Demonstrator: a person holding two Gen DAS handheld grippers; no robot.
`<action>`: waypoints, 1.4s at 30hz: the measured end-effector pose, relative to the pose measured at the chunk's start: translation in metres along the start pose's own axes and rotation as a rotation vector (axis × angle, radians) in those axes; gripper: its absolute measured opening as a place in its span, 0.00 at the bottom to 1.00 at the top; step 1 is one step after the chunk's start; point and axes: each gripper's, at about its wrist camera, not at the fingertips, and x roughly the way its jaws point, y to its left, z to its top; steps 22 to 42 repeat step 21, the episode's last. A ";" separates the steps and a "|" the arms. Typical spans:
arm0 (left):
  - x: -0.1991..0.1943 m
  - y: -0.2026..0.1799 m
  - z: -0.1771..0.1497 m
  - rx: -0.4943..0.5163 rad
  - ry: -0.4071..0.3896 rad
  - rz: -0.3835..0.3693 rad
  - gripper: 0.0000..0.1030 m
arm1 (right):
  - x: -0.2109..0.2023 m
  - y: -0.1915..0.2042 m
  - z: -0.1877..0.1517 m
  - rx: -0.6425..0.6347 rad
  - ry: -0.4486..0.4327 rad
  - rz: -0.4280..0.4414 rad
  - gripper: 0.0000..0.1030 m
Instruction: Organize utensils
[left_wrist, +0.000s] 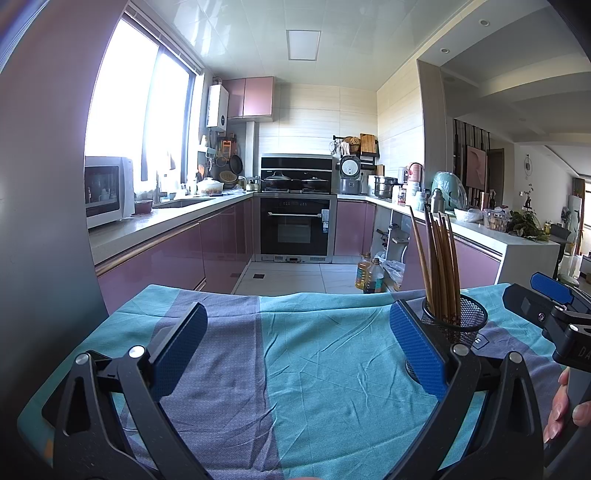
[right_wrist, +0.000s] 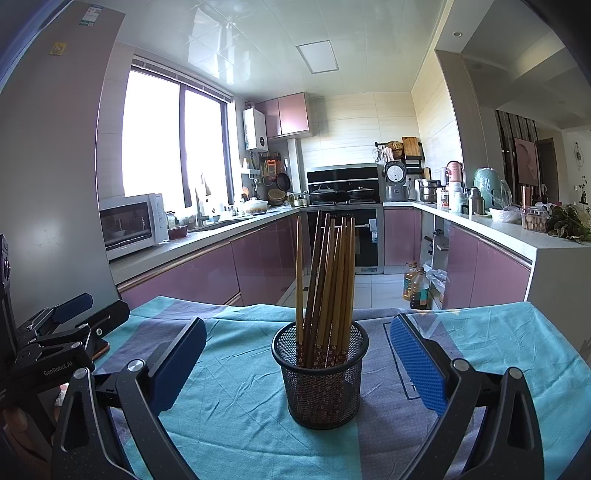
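Your right gripper (right_wrist: 297, 354) has its two blue-padded fingers spread wide apart, gripping nothing. The black mesh holder (right_wrist: 320, 376) stands upright on the cloth directly ahead of it, centred in the gap between the fingers and clear of both pads. A bundle of wooden chopsticks (right_wrist: 327, 273) stands in the holder, patterned ends down inside the mesh, plain ends fanning up above the rim; most lean slightly toward your right finger, and one lighter stick stands nearly straight on the side of your left finger.

Your left gripper (left_wrist: 297, 345) is also spread wide, with only the teal and grey striped cloth (left_wrist: 314, 369) between its fingers. From this tool, the mesh holder (left_wrist: 463, 321) sits just beyond the outer side of its right finger, partly hidden behind that finger's pad; whether they touch cannot be told. The chopsticks (left_wrist: 441, 258) rise above that finger's tip.

Each tool shows at the edge of the other's view: the right gripper (left_wrist: 539, 299) appears at the far right of the left camera, beyond the holder, with your hand (left_wrist: 565, 410) curled around its handle below. In the right camera, the left tool sits off the left finger's outer side, over the cloth's (right_wrist: 236, 398) edge.

Ahead of both tools, past the cloth's far edge, lies a kitchen with pink cabinets (right_wrist: 192, 273).
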 end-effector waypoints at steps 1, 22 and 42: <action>0.000 0.000 0.000 0.000 0.001 -0.001 0.95 | 0.000 0.000 0.000 0.001 0.001 0.000 0.94; 0.036 0.023 -0.007 -0.025 0.194 0.005 0.95 | 0.032 -0.063 -0.017 0.005 0.220 -0.144 0.94; 0.036 0.023 -0.007 -0.025 0.194 0.005 0.95 | 0.032 -0.063 -0.017 0.005 0.220 -0.144 0.94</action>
